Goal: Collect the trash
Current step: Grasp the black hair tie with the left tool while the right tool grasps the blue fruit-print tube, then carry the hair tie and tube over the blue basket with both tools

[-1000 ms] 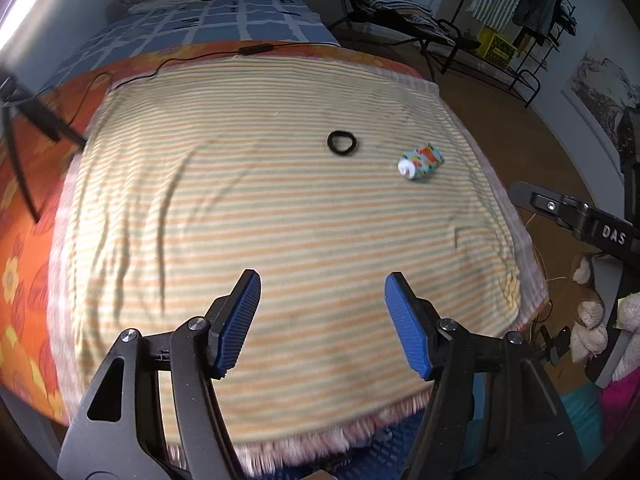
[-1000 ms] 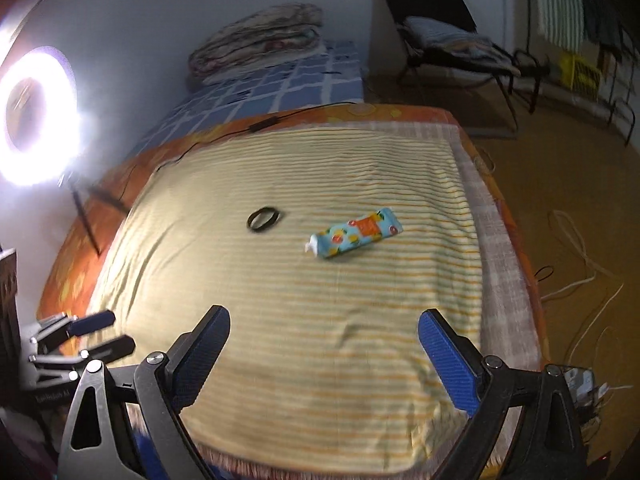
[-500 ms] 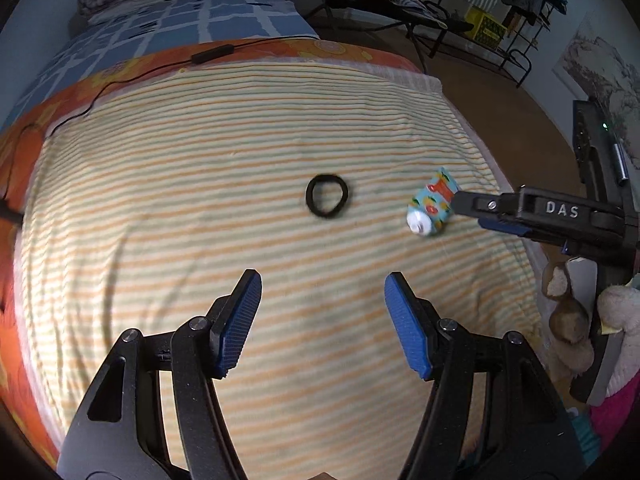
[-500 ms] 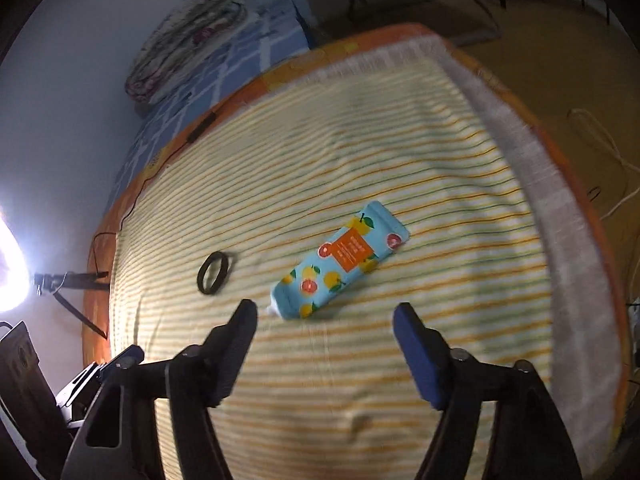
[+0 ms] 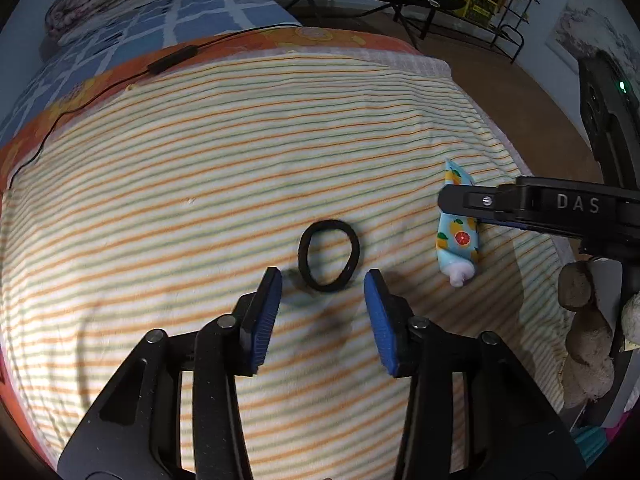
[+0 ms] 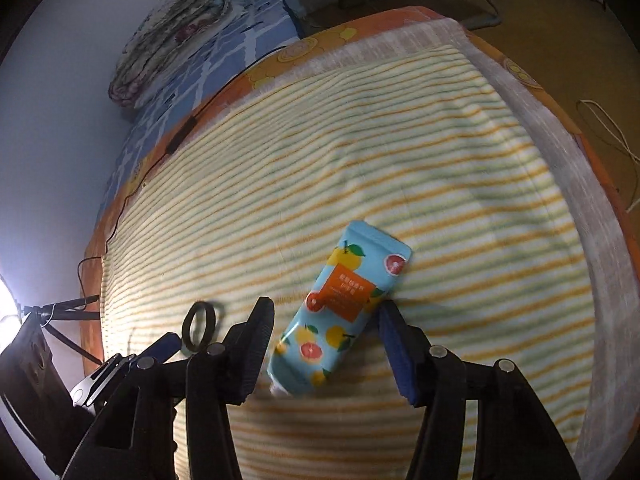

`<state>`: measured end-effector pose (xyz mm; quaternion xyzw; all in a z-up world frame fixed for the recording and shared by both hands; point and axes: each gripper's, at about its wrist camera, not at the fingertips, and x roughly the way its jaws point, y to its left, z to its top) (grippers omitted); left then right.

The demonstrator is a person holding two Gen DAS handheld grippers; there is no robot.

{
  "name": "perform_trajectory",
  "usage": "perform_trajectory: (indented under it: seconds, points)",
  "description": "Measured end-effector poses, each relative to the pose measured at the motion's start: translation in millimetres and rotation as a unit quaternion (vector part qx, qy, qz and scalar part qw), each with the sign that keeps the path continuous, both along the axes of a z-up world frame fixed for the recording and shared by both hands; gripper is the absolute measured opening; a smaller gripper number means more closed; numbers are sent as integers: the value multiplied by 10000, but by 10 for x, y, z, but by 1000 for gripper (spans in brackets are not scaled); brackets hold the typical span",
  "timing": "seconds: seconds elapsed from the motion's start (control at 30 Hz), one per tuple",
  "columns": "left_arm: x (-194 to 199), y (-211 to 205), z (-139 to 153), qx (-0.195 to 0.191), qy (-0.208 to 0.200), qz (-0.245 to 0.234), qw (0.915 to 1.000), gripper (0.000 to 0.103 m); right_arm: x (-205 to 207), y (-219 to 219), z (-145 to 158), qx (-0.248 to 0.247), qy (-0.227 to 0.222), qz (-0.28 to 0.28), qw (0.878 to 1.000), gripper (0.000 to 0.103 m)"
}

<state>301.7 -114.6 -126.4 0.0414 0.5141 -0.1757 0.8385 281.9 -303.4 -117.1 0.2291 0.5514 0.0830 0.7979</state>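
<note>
- Fuzzy striped blanket [image 5: 200,168] on the bed bears a round black hair band [image 5: 329,255] and a glossy fruit-print tube [image 6: 340,312]
- Left claw [image 5: 323,280], spread, has narrowed just before the band
- Right claw [image 6: 326,316], closing, now straddles the tube unpinched

Black hair tie [image 5: 329,255] before left gripper [image 5: 323,284]

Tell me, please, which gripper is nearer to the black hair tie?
Left. The left gripper straddles the near edge of the hair tie; the right gripper is beside it, around the tube.
</note>
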Motion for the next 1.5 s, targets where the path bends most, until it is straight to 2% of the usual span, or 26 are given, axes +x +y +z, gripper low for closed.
perform_trajectory:
  seconds: [0.13,0.17,0.2,0.37,0.47,0.53,0.6,0.67,0.73,0.97,1.3,1.5]
  points:
    - [75,-33,-34,54,-44,14,10000,23,42,93,32,-241,-107,104,9996,58]
    - [85,-29,-38,80,-69,41,9999,15,53,129,37,-321,-137,135,9993,58]
    - [97,-15,-36,75,-90,80,9999,12,52,154,40,-394,-167,161,9990,58]
    - [87,103,-9,-49,-113,254,9996,7,16,333,62,-1058,-333,473,9927,58]
    - [67,198,-1,-75,-118,364,9992,6,-30,505,63,-1680,-475,818,9812,58]
    - [46,269,8,-90,-123,447,9989,6,-67,551,61,-1878,-582,929,9761,56]
    - [24,331,25,-120,-128,514,9985,6,-84,540,67,-1874,-617,978,9755,53]
    - [-11,392,51,-163,-134,568,9982,6,-107,502,84,-1795,-615,984,9769,39]
    - [-58,435,80,-145,-171,581,9981,6,-117,458,97,-1652,-595,955,9798,35]
    - [-254,537,181,-130,-243,625,9977,6,-210,370,178,-1289,-611,856,9861,35]
    - [-750,662,519,-161,-408,637,9970,6,-584,386,649,-1105,-943,993,9844,35]
    - [-1178,688,775,-174,-537,569,9968,6,-999,432,936,-968,-1135,1246,9809,35]
